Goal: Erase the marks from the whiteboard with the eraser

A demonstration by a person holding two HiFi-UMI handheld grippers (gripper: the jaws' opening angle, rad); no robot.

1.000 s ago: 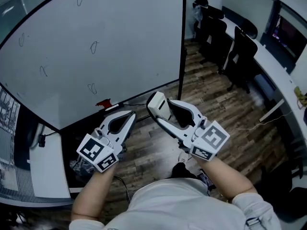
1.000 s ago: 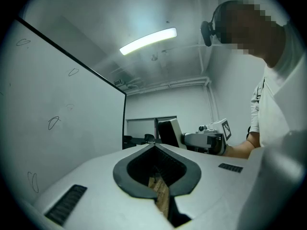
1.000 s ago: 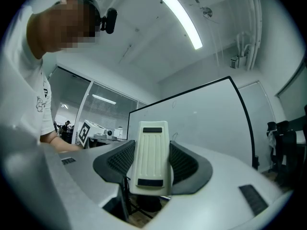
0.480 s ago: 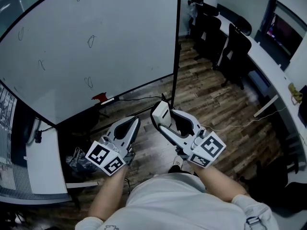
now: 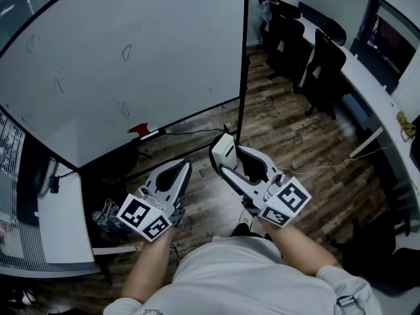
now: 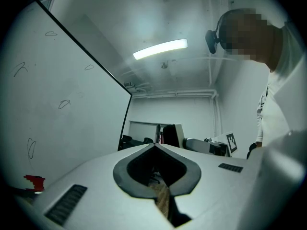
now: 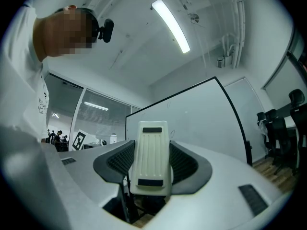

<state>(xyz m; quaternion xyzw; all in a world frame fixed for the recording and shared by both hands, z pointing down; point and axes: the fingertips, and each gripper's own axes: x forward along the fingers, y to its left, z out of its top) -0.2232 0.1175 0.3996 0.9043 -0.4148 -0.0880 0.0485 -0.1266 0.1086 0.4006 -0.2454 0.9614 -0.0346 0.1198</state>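
eraser: white ribbed block (image 5: 221,152), dead centre of the head view. It's clamped in the right gripper and held in the air over the floor, well apart from the board. In the right gripper view it stands upright in the middle of the frame, with a dark pad on each long side.
right gripper: (image 5: 230,157) closed on the eraser, jaws squeezing it from both sides. It sits just right of centre and points up toward the board.
left gripper: (image 5: 186,167) jaws pressed together, tips meeting, nothing between them in its own view. It sits just left of the right gripper, lower centre of the frame.
whiteboard: (image 5: 164,31) big black-framed board filling the upper left, and neither gripper touches it.
marks: five small loops and squiggles scattered over the left part of the board, e.g. one near the middle (image 5: 126,52). Same five as a second ago, none wiped.
red thing: small red object (image 5: 138,130) on the ledge at the board's bottom edge. Can't tell what it is.
what's changed: honestly not much. Versus half a second ago it's nearly identical, the board's right edge has just slid a touch to the right. Versus a second ago both grippers sit a bit lower in the frame, and the eraser hasn't shifted in the jaws.
around it: wood-plank floor (image 5: 289,130) under everything, a row of black office chairs (image 5: 321,58) in the upper right, and a long white desk (image 5: 377,84) along the right edge.
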